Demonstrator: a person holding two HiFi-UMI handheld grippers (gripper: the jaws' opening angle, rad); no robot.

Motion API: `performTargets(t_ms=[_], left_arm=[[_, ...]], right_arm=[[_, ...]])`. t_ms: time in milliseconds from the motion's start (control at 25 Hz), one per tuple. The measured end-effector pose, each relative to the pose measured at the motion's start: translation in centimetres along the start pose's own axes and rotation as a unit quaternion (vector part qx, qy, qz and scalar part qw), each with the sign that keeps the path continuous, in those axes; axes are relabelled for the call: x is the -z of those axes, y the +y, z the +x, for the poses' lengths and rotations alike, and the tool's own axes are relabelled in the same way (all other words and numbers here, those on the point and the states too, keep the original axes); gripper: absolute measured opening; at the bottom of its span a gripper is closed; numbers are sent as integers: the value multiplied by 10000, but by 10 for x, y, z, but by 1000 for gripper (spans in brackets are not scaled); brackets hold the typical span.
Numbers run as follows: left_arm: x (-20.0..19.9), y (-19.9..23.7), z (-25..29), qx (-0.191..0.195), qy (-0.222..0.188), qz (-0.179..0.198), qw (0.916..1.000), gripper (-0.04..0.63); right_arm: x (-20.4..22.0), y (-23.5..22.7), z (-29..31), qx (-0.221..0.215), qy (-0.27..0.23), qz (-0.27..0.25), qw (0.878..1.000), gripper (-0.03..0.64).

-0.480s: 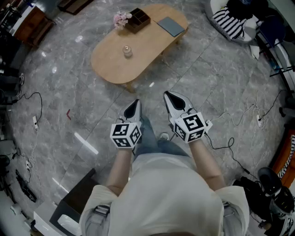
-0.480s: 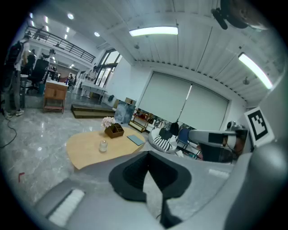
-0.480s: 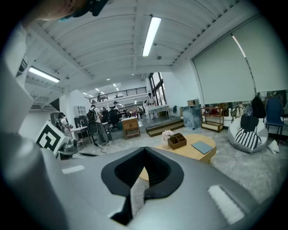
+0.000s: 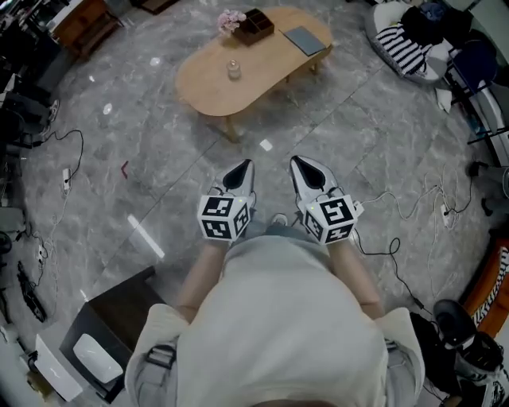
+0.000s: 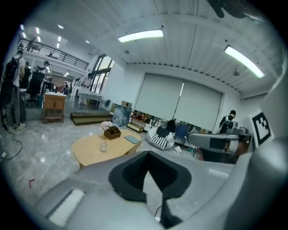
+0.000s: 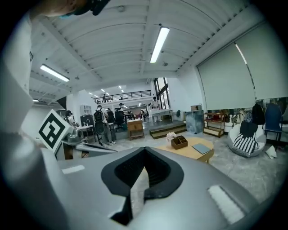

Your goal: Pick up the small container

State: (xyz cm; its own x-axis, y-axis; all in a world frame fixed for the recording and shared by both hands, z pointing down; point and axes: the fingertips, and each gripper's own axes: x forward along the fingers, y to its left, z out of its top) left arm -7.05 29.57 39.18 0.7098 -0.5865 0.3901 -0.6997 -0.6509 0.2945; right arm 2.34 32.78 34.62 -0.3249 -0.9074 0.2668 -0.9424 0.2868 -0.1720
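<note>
Oval wooden tabletop [image 4: 199, 79] upper centre with brown divided box [image 4: 258, 25], pink flowers [image 4: 231, 19], grey notebook [image 4: 305, 39]; striped cushion [image 4: 406, 49] upper right.

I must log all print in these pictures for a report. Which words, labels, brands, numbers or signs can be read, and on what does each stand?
Words, brands or numbers: none readable in any view.
Square black-and-white markers, patterns not letters: on the cube of the left claw and the cube of the right claw.
Gray book on the table: too small to read.
</note>
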Motion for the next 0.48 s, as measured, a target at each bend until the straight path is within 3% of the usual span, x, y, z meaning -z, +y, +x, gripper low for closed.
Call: performTargets(t_ms=[280, 480], left_arm=[[-1, 13, -34, -323, -132, -154, 9993, 2], [-3, 9, -38, -461, -309, -49, 9984, 2]], right_arm=[[-3, 28, -11, -170, -168, -63, 9997, -3], [-3, 25, -13, -251, -187, -69, 9995, -3]])
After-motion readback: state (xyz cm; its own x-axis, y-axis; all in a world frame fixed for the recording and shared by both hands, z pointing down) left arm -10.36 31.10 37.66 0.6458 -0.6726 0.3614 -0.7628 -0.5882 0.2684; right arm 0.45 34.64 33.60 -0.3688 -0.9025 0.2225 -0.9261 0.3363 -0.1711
